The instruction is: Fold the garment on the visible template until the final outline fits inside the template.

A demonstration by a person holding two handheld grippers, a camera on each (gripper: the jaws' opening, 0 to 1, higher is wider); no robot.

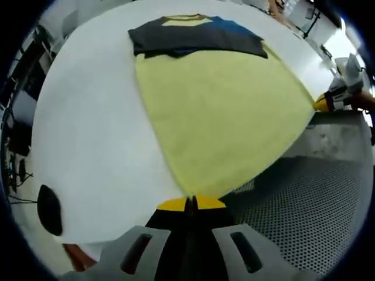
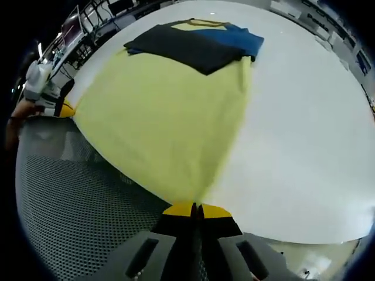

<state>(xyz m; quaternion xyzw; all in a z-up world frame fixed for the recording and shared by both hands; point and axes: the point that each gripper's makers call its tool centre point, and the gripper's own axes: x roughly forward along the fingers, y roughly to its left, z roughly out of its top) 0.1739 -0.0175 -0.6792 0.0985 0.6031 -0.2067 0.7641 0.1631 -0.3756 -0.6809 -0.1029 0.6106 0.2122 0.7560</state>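
Observation:
A yellow garment [image 1: 222, 111] lies spread on the white table [image 1: 94, 129], and its far end is covered by dark grey and blue folded parts [image 1: 196, 36]. My left gripper [image 1: 191, 203] is shut on one near corner of the yellow cloth at the table's edge. My right gripper [image 2: 196, 209] is shut on the other near corner of the garment [image 2: 164, 117]. The right gripper [image 1: 328, 100] also shows at the right of the left gripper view. At the left of the right gripper view, the left gripper [image 2: 55, 99] holds its corner.
A grey perforated floor mat [image 1: 310, 199] lies below the table's near edge [image 2: 64, 193]. A black oval object [image 1: 50, 209] sits on the table near the left gripper. Desks and equipment [image 2: 88, 23] stand beyond the far side.

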